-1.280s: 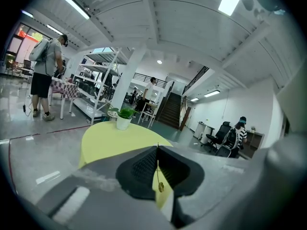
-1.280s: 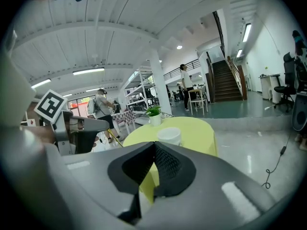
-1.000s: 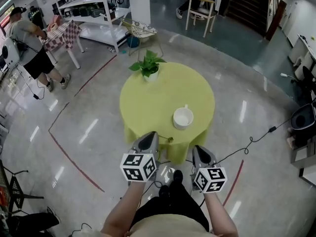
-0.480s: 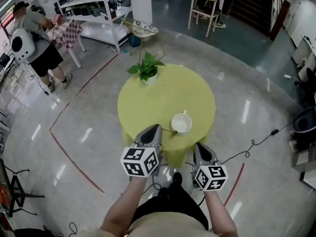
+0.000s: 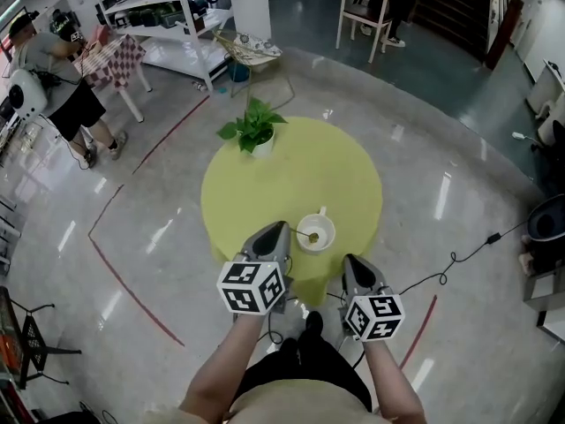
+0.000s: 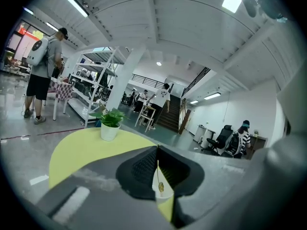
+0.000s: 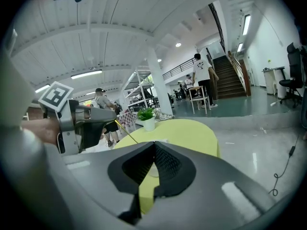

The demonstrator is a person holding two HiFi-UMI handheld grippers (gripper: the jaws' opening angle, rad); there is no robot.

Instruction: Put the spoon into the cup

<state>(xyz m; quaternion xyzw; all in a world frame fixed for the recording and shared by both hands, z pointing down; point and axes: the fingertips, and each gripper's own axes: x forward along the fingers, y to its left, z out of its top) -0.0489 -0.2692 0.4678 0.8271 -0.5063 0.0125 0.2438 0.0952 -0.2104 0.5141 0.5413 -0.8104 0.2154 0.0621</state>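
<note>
Forearms (image 5: 231, 360): both bare, at the bottom of the head view, one gripper in each hand.
Right gripper (image 5: 350, 263): jaws pressed together with nothing between them, confirmed in its own view (image 7: 154, 145). Hangs off the table's near edge, just right of the cup and apart from it.
Left gripper (image 5: 277, 231): jaws clamped on the spoon handle, pads meeting on the thin shaft in its own view (image 6: 157, 150). Tip sits at the table's near edge, just left of the cup.
Spoon (image 5: 305, 232): thin and gold-coloured. Runs from the left jaws toward the right, bowl end over the cup's mouth. Left gripper view puts the bowl (image 6: 160, 187) right above the white rim. Can't tell whether it is below the rim.
Cup (image 5: 328, 234): white, upright, handle facing away, on the table's near part.
Table (image 5: 282, 179): round, yellow-green cloth.
Potted plant (image 5: 253, 131): white pot, at the far-left edge of the table, well apart from the cup.
Floor: glossy, red tape line (image 5: 132, 290) on the left, black cable (image 5: 450, 256) on the right.
Background: white shelving rack (image 5: 168, 16), wooden chair (image 5: 364, 11), person (image 5: 48, 78) standing beside a checked table (image 5: 115, 60) at far left.
</note>
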